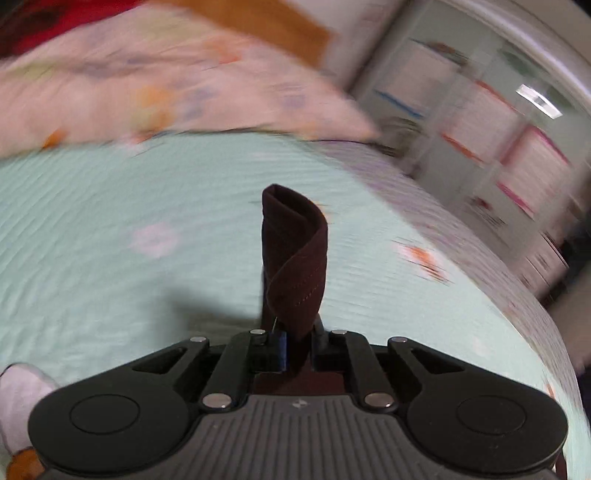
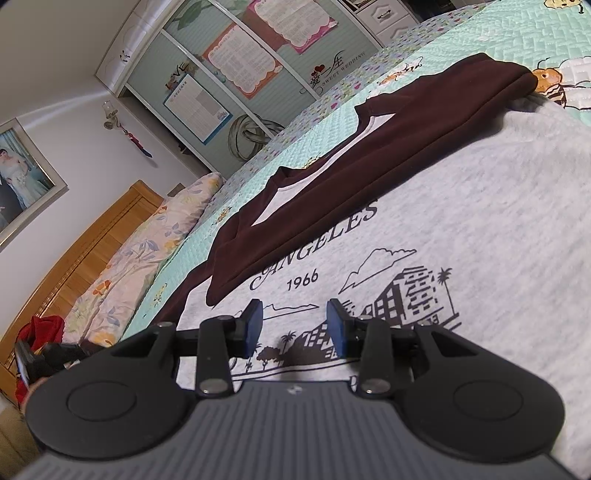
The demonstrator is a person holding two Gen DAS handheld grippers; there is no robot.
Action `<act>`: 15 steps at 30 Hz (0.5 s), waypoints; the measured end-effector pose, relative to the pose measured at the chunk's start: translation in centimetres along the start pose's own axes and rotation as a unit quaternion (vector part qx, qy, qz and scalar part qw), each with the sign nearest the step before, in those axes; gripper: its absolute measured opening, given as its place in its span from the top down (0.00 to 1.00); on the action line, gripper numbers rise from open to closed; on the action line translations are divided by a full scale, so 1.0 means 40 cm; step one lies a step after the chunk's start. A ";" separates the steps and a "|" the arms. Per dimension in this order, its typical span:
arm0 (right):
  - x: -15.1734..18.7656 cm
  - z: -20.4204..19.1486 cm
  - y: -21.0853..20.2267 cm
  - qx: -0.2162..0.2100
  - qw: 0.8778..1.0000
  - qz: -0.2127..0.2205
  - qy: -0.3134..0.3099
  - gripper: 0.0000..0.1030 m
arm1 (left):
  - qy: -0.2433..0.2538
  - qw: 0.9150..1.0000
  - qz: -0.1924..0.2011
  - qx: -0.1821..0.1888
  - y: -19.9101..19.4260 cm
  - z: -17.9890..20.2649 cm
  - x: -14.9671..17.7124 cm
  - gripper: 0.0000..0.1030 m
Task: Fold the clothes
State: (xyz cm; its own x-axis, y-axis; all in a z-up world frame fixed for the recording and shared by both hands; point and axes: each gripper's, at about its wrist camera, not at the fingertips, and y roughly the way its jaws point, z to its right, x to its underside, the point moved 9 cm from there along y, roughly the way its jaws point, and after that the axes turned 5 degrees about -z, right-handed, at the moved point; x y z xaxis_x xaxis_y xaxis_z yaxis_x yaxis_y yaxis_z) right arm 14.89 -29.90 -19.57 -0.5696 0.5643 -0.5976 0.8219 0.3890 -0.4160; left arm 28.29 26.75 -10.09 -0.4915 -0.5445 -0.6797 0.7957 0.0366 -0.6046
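In the left wrist view my left gripper is shut on a twisted band of dark maroon fabric, which stands up from the jaws above the mint quilted bedspread. The view is motion-blurred. In the right wrist view a grey T-shirt with a black city print and lettering lies flat on the bed. Its dark maroon sleeve and neck part is folded across the upper area. My right gripper hovers open just over the print, its blue pads apart with nothing between them.
A floral pillow and wooden headboard lie at the bed's far end. A wardrobe with posters stands beyond the bed's edge. A red cloth sits at the lower left. The bedspread extends past the shirt.
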 end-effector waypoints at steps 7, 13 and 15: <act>-0.028 -0.043 -0.096 -0.052 0.999 0.010 0.005 0.60 | 0.097 0.988 -0.039 0.113 -0.071 0.424 0.026 0.89; -0.109 0.086 -0.258 -0.009 0.996 0.085 -0.007 0.55 | 0.188 0.964 -0.040 0.182 -0.125 0.790 0.089 0.88; -0.126 0.146 -0.286 0.001 0.995 0.101 0.018 0.54 | 0.212 0.955 -0.045 0.204 -0.139 0.904 0.139 0.88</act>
State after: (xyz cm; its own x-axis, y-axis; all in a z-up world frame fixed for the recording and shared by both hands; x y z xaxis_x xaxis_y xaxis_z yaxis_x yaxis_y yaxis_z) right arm 8.36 -41.45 -15.83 -0.3927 0.6562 -0.6444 0.9194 0.2645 -0.2910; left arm 33.96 -6.78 4.51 -0.5955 -0.1388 -0.7912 0.7722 -0.3705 -0.5162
